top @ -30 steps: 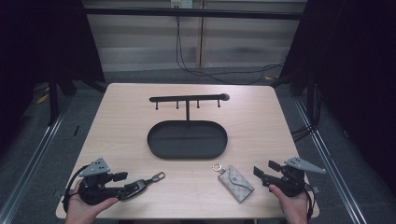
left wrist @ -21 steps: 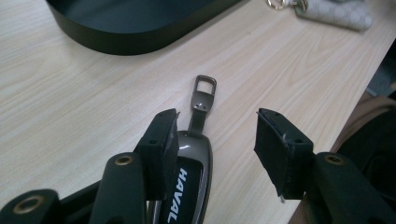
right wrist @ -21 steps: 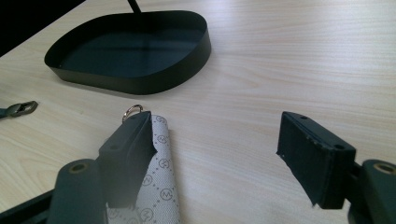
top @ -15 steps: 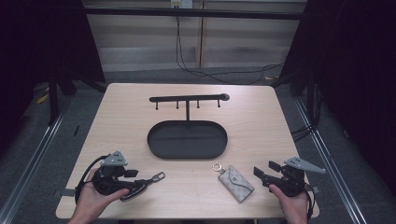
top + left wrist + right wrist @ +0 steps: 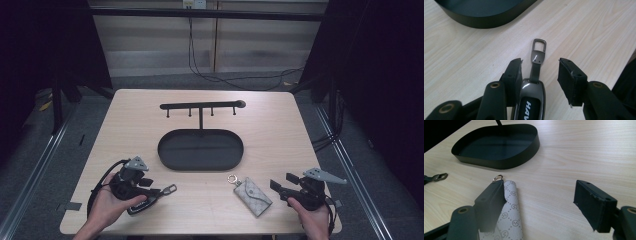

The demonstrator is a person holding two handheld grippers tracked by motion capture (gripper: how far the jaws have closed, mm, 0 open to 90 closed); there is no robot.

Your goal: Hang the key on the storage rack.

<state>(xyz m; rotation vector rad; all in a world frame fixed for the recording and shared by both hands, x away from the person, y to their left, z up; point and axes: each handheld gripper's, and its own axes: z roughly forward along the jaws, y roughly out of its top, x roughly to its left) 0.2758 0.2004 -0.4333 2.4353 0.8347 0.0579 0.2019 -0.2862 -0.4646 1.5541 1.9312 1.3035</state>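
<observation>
- Two tongs rest low on the pale wooden table [image 5: 280, 125], each aimed at something to pick up.
- Left tongs [image 5: 540, 75], jaws parted, straddle the glossy grey car key fob [image 5: 531, 100].
- Right tongs [image 5: 539, 195] gape wide beside the grey patterned fabric key pouch [image 5: 509, 217], one jaw over its edge.

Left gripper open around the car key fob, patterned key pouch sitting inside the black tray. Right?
Not quite. The key pouch lies on the table in front of the black tray, per the high view. The left gripper does straddle the key fob, open.

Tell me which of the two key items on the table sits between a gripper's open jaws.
The dark car key fob, between the left gripper's jaws. The patterned grey key pouch lies beside the right gripper, outside its gap.
</observation>
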